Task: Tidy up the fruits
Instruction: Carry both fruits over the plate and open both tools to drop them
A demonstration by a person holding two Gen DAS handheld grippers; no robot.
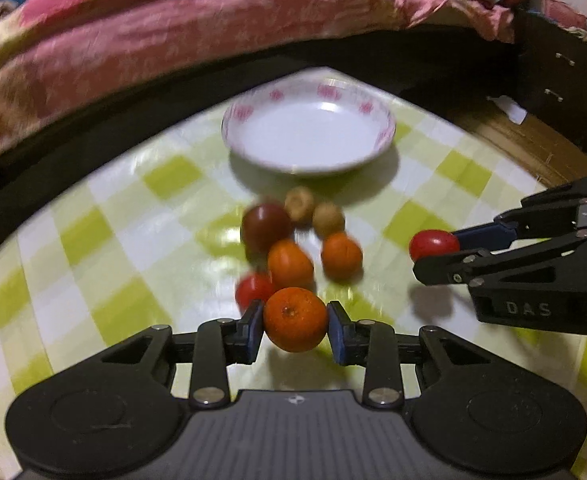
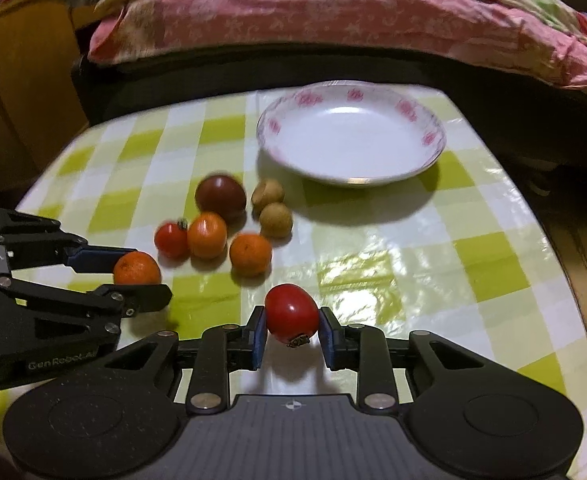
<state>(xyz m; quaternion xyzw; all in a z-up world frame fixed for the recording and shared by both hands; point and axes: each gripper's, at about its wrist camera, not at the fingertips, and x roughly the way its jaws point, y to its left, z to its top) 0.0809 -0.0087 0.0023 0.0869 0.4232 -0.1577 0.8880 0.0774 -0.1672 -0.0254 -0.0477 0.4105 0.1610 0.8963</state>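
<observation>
Both fingers grip fruit: L orange, R tomato.

orange tangerine, red tomato, green-checked tablecloth

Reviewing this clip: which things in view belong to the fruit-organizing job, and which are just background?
Part of the job:
- mandarin in the left gripper
- red tomato in the right gripper
- white plate, holding nothing
- loose fruit cluster on the table

Just lying about:
- checked tablecloth
- pink bedding
- dark drawer unit
</observation>
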